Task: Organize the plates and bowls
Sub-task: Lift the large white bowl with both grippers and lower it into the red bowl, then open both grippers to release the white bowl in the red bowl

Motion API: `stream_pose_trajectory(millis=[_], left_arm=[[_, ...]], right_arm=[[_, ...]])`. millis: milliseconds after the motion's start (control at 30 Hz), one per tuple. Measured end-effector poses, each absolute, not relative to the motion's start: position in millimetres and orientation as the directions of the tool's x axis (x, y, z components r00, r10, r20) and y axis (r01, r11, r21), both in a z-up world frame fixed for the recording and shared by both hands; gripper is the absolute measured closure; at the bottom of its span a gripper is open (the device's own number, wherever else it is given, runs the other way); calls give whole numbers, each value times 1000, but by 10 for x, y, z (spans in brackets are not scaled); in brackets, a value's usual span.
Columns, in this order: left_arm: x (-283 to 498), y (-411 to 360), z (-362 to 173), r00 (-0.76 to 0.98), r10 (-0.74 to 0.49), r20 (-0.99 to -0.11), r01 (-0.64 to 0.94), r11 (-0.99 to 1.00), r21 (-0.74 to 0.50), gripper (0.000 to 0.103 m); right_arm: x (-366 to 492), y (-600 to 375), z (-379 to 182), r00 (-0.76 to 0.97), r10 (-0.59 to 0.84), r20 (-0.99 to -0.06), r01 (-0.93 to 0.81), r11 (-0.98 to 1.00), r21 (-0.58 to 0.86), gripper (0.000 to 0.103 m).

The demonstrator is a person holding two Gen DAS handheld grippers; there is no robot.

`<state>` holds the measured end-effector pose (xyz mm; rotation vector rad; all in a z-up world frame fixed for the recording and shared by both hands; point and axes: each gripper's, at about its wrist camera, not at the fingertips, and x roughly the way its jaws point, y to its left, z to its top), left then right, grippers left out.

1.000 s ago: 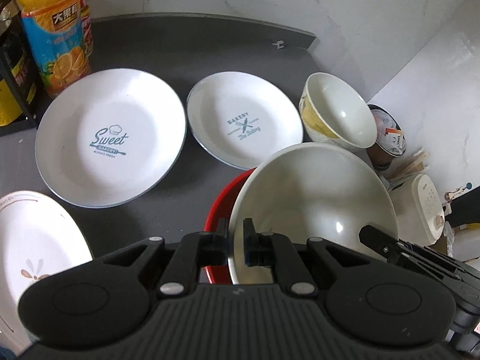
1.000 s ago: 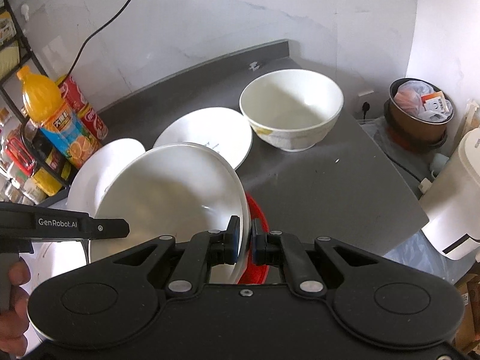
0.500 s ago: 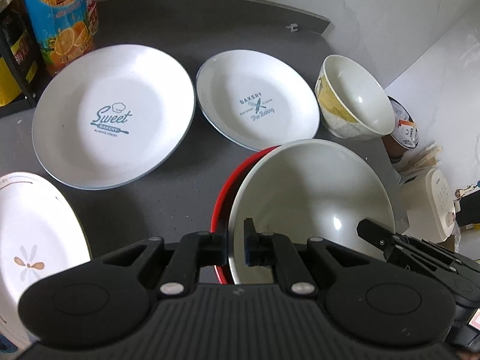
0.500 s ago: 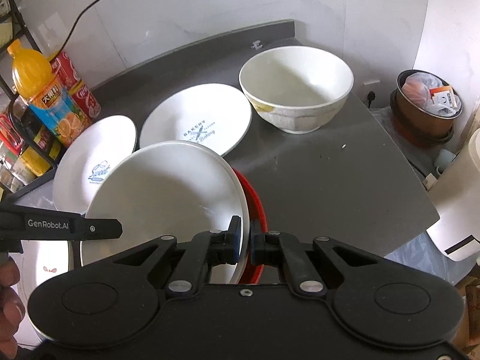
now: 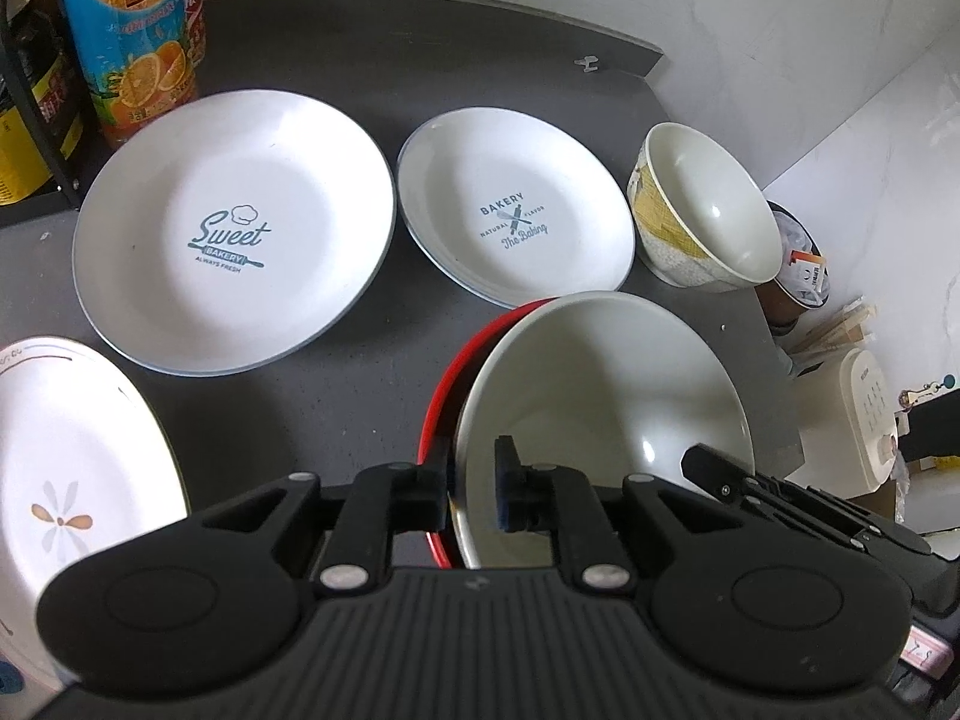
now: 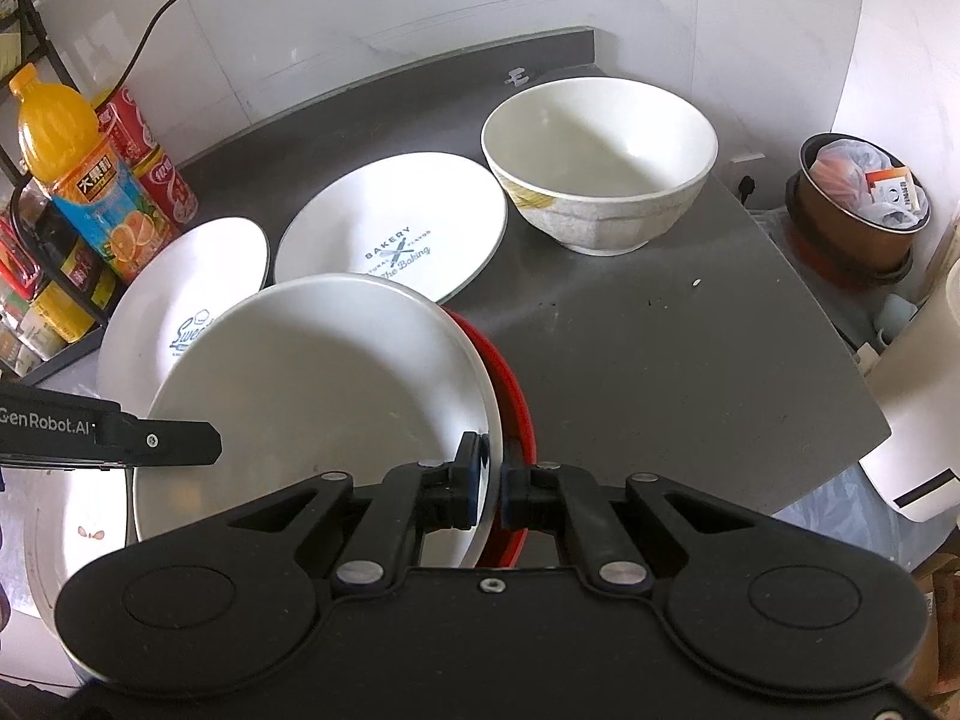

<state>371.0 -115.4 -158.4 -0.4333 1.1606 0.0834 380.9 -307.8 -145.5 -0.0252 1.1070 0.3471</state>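
A dark grey desk [image 6: 660,372] stands against a white marbled wall [image 6: 420,6], its right edge falling away to a bin [image 6: 858,210] and a white appliance [image 6: 918,396] on the floor side. The left hand-held gripper [image 5: 471,495] has its fingers apart, straddling the rim of a white bowl [image 5: 600,396] nested in a red bowl [image 5: 456,372]. The right hand-held gripper [image 6: 492,480] is clamped on the white bowl's opposite rim. Beyond lie two bakery plates [image 5: 234,228] [image 5: 516,210] and a deep bowl [image 6: 600,162]; a flowered plate [image 5: 66,450] and juice bottle [image 5: 129,42] sit left. Bare desk lies to the right.
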Motion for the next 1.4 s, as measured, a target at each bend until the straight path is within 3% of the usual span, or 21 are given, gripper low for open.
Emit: stream_pose_trajectory(millis=[300,467,667,733,867,967,1400], left_arm=[[3726,-1142,-1538,406,-166,-899,-286,911,-297,85],[3702,-1113,-1405,455,-161,-876,-259,917,-303,68],[3690,-1056,-1303,484,-146,-863,-253,921,-297,62],[3690,-1043,-1306,482,-144,-864,-256,920,-296,62],[3711,-1048,-1299,486,-139,-863,-261,919,-295,61],[3738,-1061,-1282,494,-135,-859,-260,920,-295,60],[4054,-1383,-1181,525,-126,-841,-229,931,-283,58]], right_arm=[[3824,-3110,-1449,396,269,-878,-256,951,175,98],[3865,-3213,-1427,365,321,-874,-191,945,267,97],[3836,-3077,-1422,383,263,-885,-219,957,189,96],[3843,-3027,-1419,367,262,-893,-231,955,185,82],[3791,-3004,-1334,379,267,-886,-252,951,179,77],[3786,-3067,-1236,391,288,-874,-243,948,204,67],[4022,-3482,-1077,472,306,-827,-203,950,236,66]])
